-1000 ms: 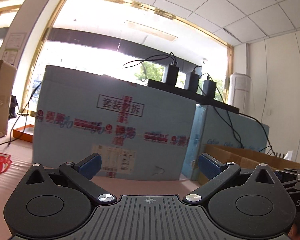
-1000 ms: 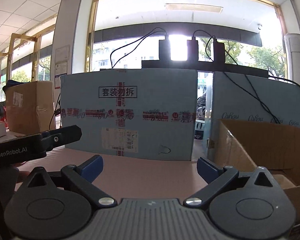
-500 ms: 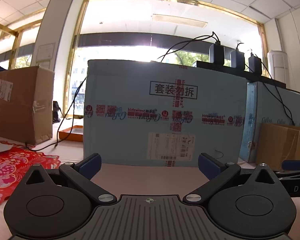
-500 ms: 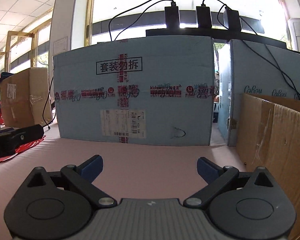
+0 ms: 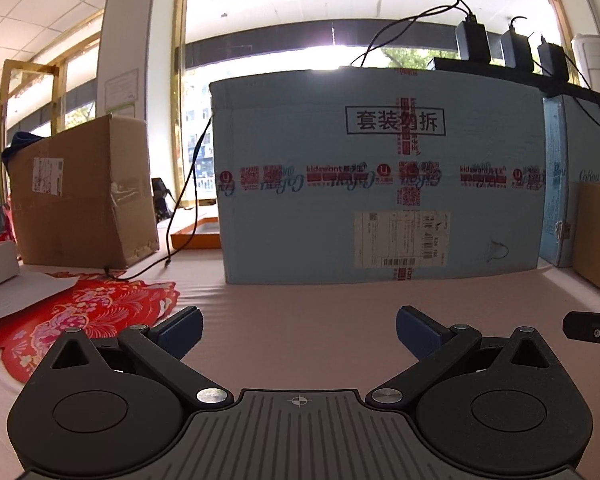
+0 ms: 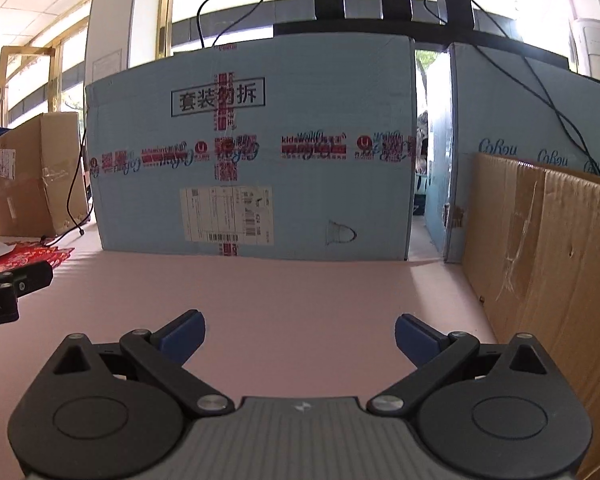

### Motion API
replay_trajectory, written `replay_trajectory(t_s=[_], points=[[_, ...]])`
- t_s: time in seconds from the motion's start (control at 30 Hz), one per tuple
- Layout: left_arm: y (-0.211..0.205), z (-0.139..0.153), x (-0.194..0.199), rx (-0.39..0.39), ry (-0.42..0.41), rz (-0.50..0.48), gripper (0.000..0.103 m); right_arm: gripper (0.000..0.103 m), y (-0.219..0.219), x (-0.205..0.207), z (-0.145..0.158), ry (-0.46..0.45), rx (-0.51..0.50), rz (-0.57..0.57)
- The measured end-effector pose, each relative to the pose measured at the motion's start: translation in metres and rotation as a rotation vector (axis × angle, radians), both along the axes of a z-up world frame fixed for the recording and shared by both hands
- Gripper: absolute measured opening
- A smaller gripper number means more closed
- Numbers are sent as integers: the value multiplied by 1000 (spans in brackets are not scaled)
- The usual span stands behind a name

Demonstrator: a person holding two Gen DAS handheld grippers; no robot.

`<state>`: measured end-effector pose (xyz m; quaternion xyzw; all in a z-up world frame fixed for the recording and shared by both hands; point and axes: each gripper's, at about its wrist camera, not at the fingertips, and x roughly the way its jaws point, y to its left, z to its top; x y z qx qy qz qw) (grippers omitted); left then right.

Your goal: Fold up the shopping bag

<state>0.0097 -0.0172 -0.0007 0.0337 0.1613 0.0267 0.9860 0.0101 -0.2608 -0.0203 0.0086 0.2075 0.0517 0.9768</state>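
Both tools hang low over the pink counter [image 6: 300, 288] with nothing in them: the left hand-held gripper [image 5: 299, 330] has its blue fingers spread wide apart, and the right hand-held gripper [image 6: 299, 332] stands just as wide, so I'd say they are held ready for a first grab, not mid-fold. The shopping bag [image 5: 80, 316], as far as I can judge, is the red flowered sheet lying flat at the lower left of the left view; its edge shows again at the far left of the right view, well apart from the right tool. That would explain why the left one sits nearer to it. A white paper [image 5: 16, 296] lies over the bag's upper left corner and may have to come off before any fold. Behind, across the middle of both views, a big blue carton [image 5: 380, 180] walls off the counter; a brown box [image 5: 80, 196] stands at the left, with a black cable [image 5: 184, 208] trailing down beside it toward the bag. At the right edge of the right view an open cardboard box [image 6: 548, 248] crowds that tool's side.
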Motion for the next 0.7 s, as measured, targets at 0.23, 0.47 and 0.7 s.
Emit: replay_trajectory(t_s=[0.23, 0.47, 0.7], points=[[7, -10, 14, -43, 137, -6, 103, 103, -4, 11, -10, 116, 25, -17], [11, -21, 26, -72, 245, -14, 103, 103, -5, 21, -20, 219, 38, -21], [13, -29, 37, -87, 328, -20, 103, 103, 4, 23, -21, 240, -22, -26]])
